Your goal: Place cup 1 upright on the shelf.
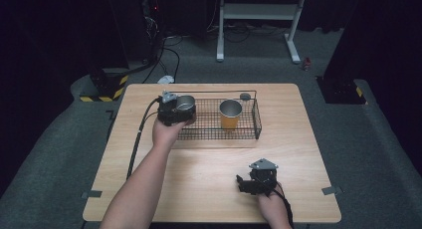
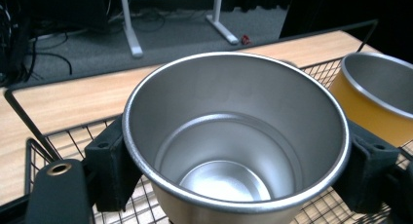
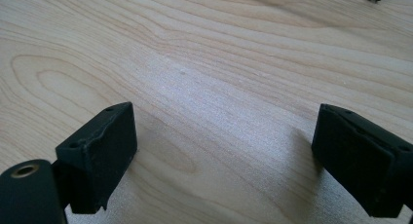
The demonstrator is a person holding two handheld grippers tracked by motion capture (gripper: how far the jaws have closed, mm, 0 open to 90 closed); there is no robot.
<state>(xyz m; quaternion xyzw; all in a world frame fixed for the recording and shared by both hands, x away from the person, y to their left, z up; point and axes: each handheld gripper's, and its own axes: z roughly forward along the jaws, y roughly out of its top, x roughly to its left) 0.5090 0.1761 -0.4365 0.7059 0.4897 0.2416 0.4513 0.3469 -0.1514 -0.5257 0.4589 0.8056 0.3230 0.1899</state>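
My left gripper is shut on a plain steel cup, held upright at the left end of a black wire basket. In the left gripper view both black pads press on the sides of the steel cup, which is empty inside. An orange cup with a steel lining stands upright in the basket's middle, and it sits just right of the held cup. My right gripper rests near the table's front right, open, its jaws wide apart over bare wood.
The basket sits at the back of the wooden table. A small dark round knob is on the basket's rear rim. Behind the table are a white stand, floor cables and a yellow-black striped base.
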